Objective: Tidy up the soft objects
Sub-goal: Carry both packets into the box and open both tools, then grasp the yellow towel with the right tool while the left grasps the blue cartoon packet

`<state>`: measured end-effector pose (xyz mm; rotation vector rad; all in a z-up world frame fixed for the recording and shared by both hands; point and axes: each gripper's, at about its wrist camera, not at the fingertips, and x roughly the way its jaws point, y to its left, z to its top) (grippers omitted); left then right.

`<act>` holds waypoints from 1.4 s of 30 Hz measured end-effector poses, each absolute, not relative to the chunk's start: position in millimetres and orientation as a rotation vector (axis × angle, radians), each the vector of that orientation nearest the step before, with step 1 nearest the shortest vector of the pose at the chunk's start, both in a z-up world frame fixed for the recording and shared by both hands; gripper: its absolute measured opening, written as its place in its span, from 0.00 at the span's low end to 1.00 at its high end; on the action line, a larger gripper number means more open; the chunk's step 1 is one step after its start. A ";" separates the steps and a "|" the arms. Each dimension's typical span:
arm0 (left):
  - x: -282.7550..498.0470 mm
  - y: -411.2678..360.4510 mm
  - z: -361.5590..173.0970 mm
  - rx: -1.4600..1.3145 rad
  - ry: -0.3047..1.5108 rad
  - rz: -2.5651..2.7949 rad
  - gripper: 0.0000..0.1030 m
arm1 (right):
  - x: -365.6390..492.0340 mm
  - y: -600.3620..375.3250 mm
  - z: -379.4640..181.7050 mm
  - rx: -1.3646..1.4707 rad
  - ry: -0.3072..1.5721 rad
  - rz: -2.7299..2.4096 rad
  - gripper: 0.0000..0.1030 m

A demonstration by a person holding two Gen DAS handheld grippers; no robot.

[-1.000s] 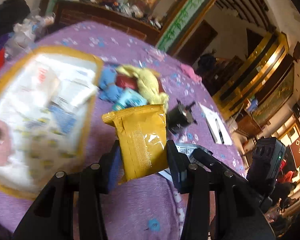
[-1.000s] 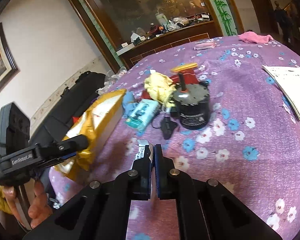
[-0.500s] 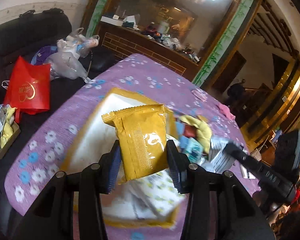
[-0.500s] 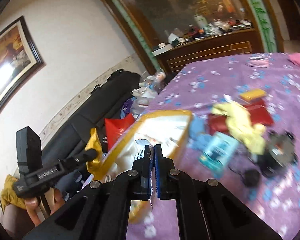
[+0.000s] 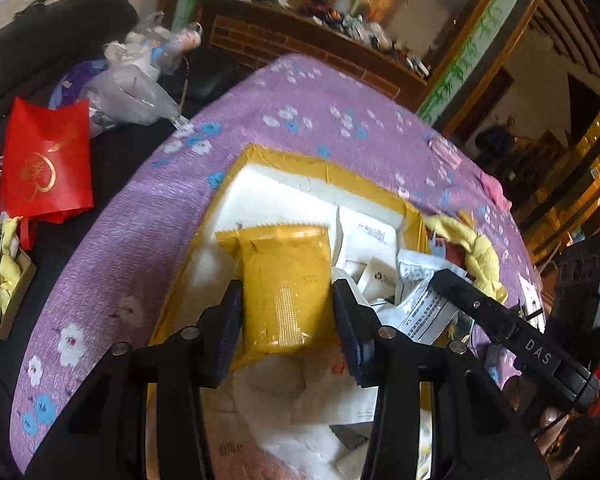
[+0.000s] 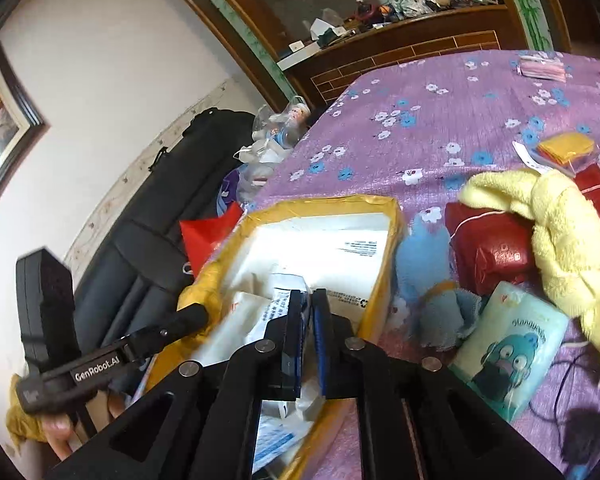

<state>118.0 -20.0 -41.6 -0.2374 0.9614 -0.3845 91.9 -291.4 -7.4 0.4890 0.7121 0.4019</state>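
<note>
Yellow: one packet (image 5: 286, 284) in left claw (image 5: 287, 312), one box (image 6: 384, 204), one towel (image 6: 556, 216).

box (image 6: 392, 220) is crammed with white packets (image 5: 364, 236); towel (image 6: 560, 216) and tissue pack (image 6: 512, 340) crowd its right side, far tablecloth (image 5: 300, 120) open.

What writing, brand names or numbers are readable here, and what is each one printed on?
"DAS": right gripper, on its arm.
"GenRobot.AI": left gripper, on its arm.
"515": yellow packet.
Gold heart emblem, characters unreadable: red bag.
Cursive word above the cartoon, too blurred: tissue pack.
Box labels: too small.
</note>
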 end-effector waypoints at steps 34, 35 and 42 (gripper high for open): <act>53.1 -183.4 -3.2 -0.049 0.924 -0.557 0.73 | 126.0 -466.0 21.6 0.443 0.955 0.320 0.70; 52.3 -182.2 -5.3 -0.044 0.924 -0.556 0.73 | 133.8 -458.9 24.6 0.436 0.976 0.318 0.69; 47.2 -171.1 -12.1 -0.042 0.940 -0.561 0.73 | 183.5 -397.4 -8.0 0.348 1.167 0.208 0.31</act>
